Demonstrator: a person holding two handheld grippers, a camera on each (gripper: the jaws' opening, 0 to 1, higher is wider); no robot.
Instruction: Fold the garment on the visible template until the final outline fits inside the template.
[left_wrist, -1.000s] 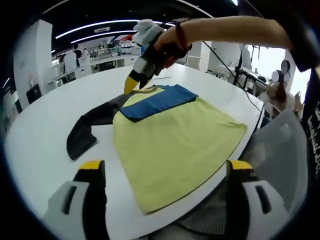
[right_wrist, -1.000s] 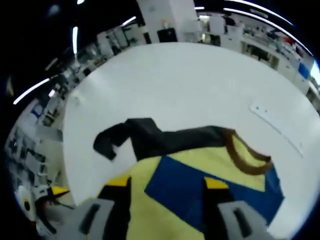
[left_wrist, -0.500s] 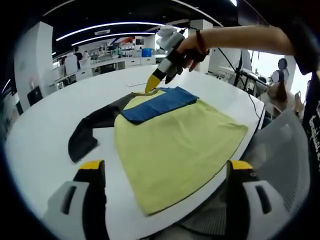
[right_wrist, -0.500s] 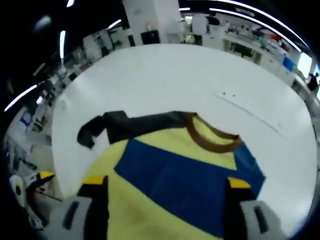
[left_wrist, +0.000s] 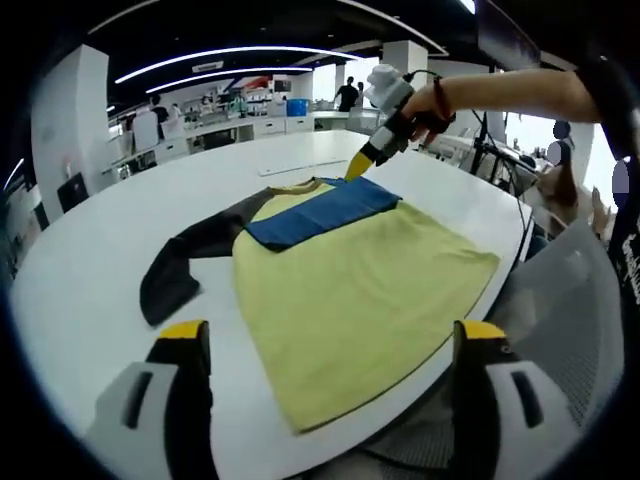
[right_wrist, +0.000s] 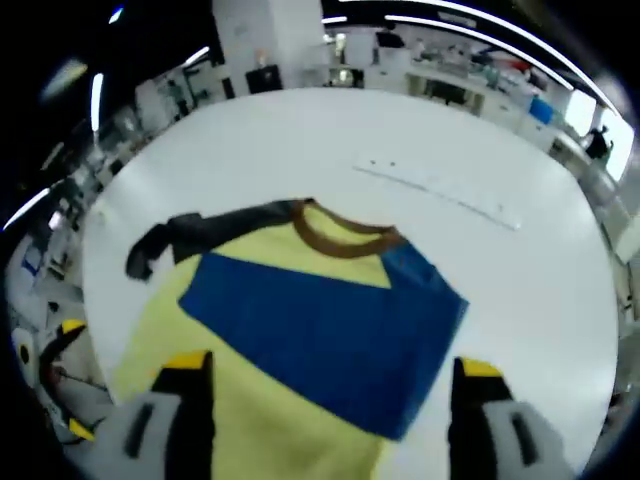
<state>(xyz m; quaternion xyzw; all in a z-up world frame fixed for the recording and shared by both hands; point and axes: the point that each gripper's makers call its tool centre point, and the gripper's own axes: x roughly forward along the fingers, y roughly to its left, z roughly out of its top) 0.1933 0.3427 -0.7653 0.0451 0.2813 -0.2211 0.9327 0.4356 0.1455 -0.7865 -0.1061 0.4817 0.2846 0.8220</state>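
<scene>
Garment (left_wrist: 350, 280) lies flat on white desk (left_wrist: 90, 280): blue sleeve (right_wrist: 320, 330) folded across chest, dark sleeve (left_wrist: 185, 255) still out. Left tool (left_wrist: 325, 345) jaws apart, empty; right tool (right_wrist: 325, 385) jaws apart, above the blue sleeve. Most folds remain.

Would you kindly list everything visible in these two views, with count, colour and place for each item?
Garment: one, yellow body with a brown collar, lying flat on the table near its front edge.
Blue sleeve: one, folded across the garment's chest.
Dark sleeve: one, black-grey, stretched out on the table beside the garment.
Table: one, white, round-edged, under the garment.
White strip: one, lying on the table beyond the collar.
Chair: one, grey mesh, at the table's edge.
Left gripper: yellow-tipped jaws wide apart, over the garment's hem.
Right gripper: yellow-tipped jaws apart, above the blue sleeve; also seen in the left gripper view, held in a person's hand.
</scene>
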